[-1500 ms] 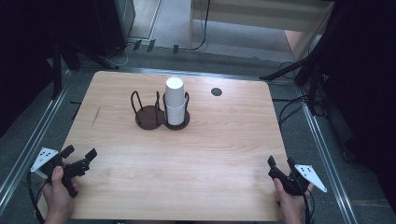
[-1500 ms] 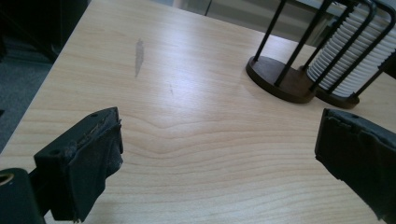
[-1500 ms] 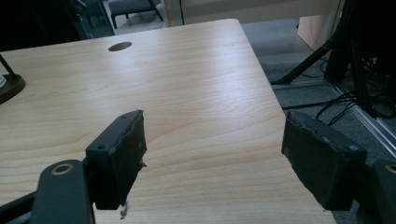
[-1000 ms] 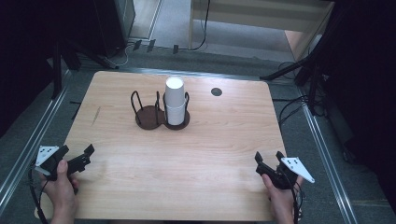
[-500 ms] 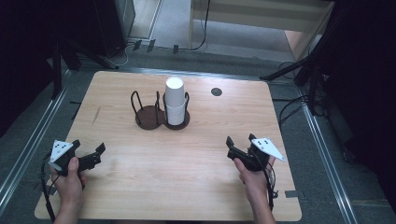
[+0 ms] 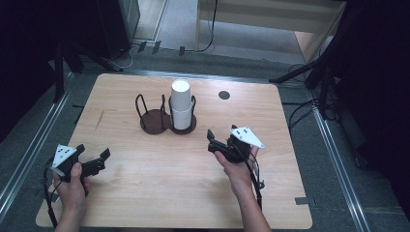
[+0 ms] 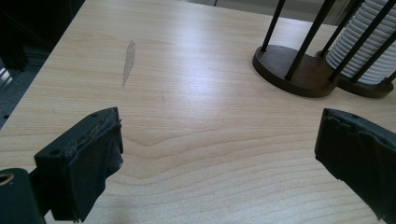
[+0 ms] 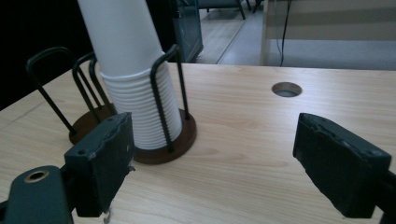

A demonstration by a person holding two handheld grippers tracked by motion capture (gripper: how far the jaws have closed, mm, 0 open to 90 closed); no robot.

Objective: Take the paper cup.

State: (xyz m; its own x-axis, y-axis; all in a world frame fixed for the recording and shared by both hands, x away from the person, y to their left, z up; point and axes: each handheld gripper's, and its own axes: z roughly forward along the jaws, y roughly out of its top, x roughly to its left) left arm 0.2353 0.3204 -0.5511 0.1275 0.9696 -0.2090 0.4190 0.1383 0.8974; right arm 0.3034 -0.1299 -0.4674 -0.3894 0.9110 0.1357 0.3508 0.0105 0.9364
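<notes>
A tall stack of white paper cups [image 6: 180, 104] stands in the right ring of a dark two-ring wire holder [image 6: 153, 121] near the table's far middle. The holder's left ring is empty. My right gripper [image 6: 211, 140] hovers open just right of and in front of the holder. In the right gripper view the cups [image 8: 126, 70] rise ahead at the left, beyond the wide-apart jaws of the right gripper [image 8: 215, 140]. My left gripper [image 6: 94, 153] is open over the front left of the table. In the left gripper view, the left gripper [image 7: 219, 130] points toward the holder [image 7: 285, 70].
The wooden table [image 6: 145, 193] has a round cable hole [image 6: 224, 95] at the back right. A faint grey scuff [image 7: 128, 58] marks its left side. Metal rails and dark cables lie on the floor around the table.
My right gripper has moved forward and left from the front right corner to just beside the cup holder. My left gripper has shifted slightly right and forward. Both stay open.
</notes>
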